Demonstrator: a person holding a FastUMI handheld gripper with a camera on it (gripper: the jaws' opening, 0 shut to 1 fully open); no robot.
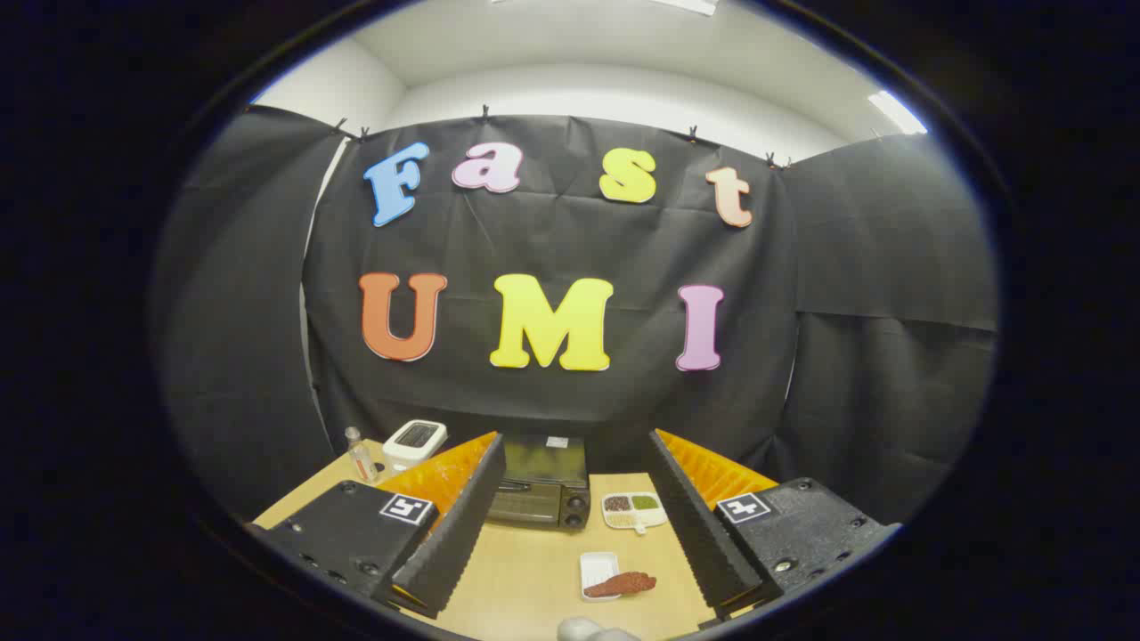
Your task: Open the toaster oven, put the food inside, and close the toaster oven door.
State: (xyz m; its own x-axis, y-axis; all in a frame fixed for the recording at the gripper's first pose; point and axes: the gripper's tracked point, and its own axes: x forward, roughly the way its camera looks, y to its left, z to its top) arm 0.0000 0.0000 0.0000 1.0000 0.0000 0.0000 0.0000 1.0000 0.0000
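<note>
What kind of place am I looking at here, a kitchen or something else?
Probably a staged recording booth, not a real kitchen: black cloth walls clipped up around a wooden table, which bears a toaster oven, a small tray with reddish food, and an open gripper held above it.

Toaster oven (541, 485): dark, boxy, door shut, upright at the far end of the desk (525, 570), centre-lower frame, two knobs at its lower right. Food (621, 584): reddish-brown elongated piece lying partly on a small white tray (597, 566), partly off its right edge, lower centre of the frame, well in front of the oven.
</note>
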